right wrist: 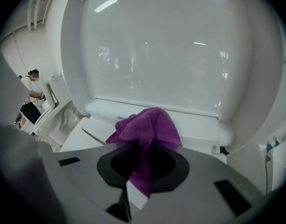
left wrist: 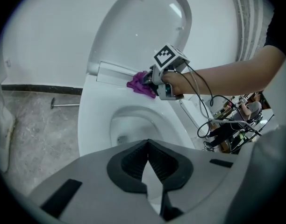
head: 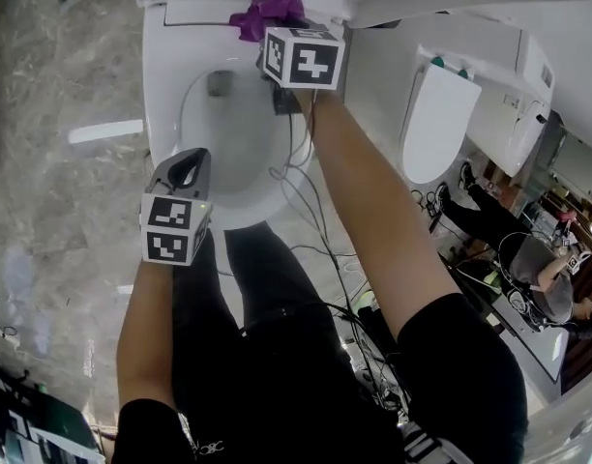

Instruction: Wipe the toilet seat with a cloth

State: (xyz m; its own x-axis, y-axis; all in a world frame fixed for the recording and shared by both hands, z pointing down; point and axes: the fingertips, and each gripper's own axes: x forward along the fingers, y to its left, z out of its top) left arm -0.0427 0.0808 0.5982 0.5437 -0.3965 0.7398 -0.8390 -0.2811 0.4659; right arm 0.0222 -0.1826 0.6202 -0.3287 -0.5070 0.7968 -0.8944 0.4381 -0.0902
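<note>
— Purple cloth point(head: 267, 13): where is it located?
— It is shown bunched at the rear of the toilet seat point(head: 161, 75), just in front of the hinge bar point(left wrist: 115, 71) and below the raised lid point(left wrist: 143, 27). Its lower folds are seen resting on the white rear surface.
— By what is it held?
— It is clamped by the right gripper point(right wrist: 139, 169). In the right gripper view a fold of the fabric is pinched between the two jaws, and the remainder is bunched out beyond them.
— How is the left gripper point(left wrist: 147, 146) presented?
— Its jaws are closed tip to tip, and nothing is gripped between them. It is held over the front left part of the seat, well apart from the cloth, and is pointed down toward the bowl point(head: 233, 133).
— What is contained in the bowl?
— A dark outlet point(head: 219, 83) is visible at the bottom of the white basin. Whether water is standing there cannot be told.
— What else is labelled?
— A marker cube point(head: 303, 58) is carried on each gripper. Cables point(head: 310, 230) are trailed from the right gripper along the forearm and down toward the grey stone floor point(head: 54, 162). A second white fixture with an oval lid point(head: 439, 124) is seen just beside the toilet, at the right of the head view.
</note>
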